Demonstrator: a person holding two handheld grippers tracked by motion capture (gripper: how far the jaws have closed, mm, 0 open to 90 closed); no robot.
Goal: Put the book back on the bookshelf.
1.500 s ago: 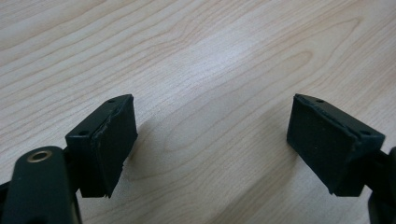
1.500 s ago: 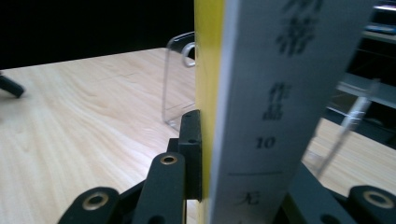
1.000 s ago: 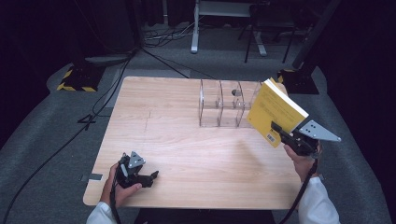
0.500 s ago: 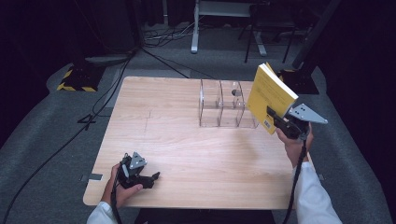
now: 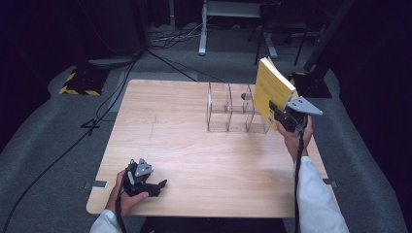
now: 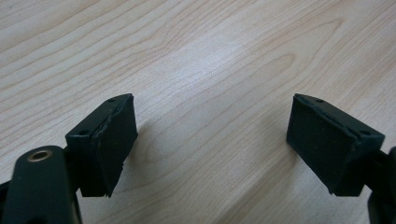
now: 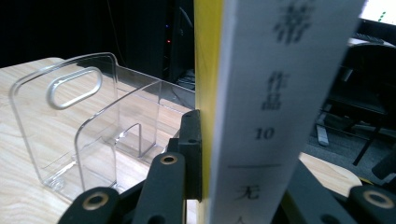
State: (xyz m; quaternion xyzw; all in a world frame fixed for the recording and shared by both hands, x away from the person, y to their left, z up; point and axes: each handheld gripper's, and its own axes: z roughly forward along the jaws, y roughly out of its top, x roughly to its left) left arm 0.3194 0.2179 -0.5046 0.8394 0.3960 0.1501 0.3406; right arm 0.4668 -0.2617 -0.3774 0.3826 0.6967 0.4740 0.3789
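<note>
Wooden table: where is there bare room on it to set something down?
The light wooden table is bare across its whole left half and middle, between the left hand-held gripper and the clear plastic divided rack. It is crowded at the far right, where the yellow book hangs beside the rack.

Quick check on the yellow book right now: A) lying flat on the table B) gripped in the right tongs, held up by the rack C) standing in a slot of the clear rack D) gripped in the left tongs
B: the right tongs are shut on the yellow book, holding it up in the air beside the clear rack, while the left tongs sit open low over the table.
</note>
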